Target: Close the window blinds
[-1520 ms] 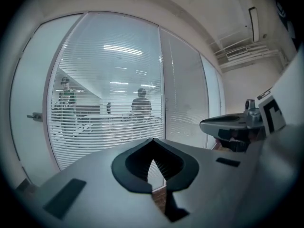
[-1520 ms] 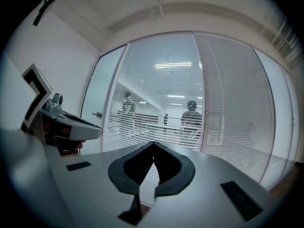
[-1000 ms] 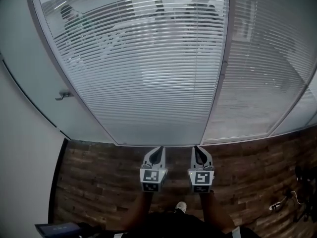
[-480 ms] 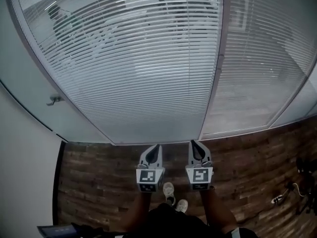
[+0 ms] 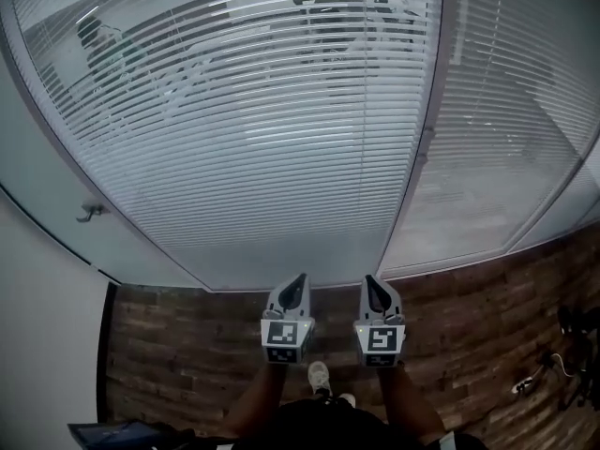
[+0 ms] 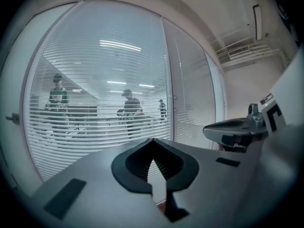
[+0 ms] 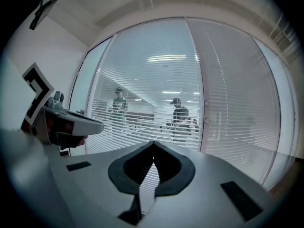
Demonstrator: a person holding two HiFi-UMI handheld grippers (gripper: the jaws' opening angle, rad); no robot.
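Observation:
White slatted blinds hang behind the wide glass pane ahead, their slats tilted open so the room beyond shows through. The blinds of the pane to the right look more closed. A grey post with a small knob divides the two panes. My left gripper and right gripper are held side by side, pointing at the window's lower part and well short of the glass. The jaws of both are shut with nothing between them.
People stand behind the glass. A door handle sits on the frame at the left, beside a white wall. A brick-patterned floor lies below, with cables at the right and my shoe under the grippers.
The window has grown larger and the door handle has slid left and down in the head view. Both grippers have gone forward together toward the glass, still shut. My foot has stepped.

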